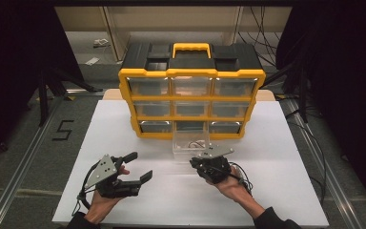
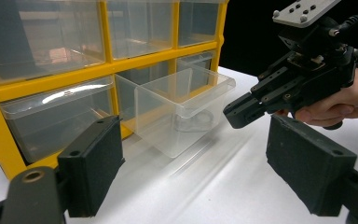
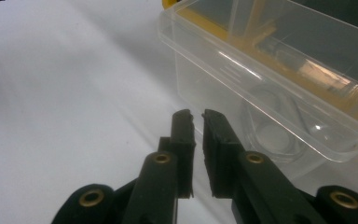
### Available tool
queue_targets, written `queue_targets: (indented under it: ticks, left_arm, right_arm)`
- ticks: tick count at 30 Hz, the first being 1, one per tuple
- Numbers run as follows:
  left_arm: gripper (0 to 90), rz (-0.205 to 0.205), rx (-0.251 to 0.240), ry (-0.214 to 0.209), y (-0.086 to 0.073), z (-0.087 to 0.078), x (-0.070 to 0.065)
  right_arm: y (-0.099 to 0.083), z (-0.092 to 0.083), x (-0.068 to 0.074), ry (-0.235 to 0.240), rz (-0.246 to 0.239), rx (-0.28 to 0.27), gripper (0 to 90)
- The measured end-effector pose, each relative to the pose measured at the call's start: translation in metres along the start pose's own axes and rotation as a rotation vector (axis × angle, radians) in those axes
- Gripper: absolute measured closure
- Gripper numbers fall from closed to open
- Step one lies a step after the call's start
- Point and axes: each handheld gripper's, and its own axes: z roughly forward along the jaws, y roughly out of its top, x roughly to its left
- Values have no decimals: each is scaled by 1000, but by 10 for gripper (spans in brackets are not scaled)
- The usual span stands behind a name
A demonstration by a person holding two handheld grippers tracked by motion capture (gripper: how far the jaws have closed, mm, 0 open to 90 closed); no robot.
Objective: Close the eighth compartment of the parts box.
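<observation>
A white worktop (image 1: pixel 124 129) carries a yellow and black drawer organiser (image 1: pixel 191 90) standing well beyond the right hand-held gripper (image 1: pixel 208 160). A clear plastic drawer (image 1: pixel 190 144) (pulled out, with a small coiled thing inside) sits on the white surface just ahead of that hand-held gripper, close before the organiser's bottom row.

Dim surroundings, bright table, soft focus

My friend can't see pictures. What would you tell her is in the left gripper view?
A clear plastic drawer stands pulled out on the white table in front of a yellow organizer full of see-through drawers. The right gripper, held in a hand, points at it with jaws nearly together and nothing between them. The left gripper has its black jaws wide open in the foreground.
</observation>
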Motion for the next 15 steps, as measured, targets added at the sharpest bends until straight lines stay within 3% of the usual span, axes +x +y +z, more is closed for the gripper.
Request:
queue_targets:
  ticks: [15]
  left_arm:
    - [185,0,1,0,0,0,1]
  right_arm:
    - [-1,9,-6,-41,-7,15,900]
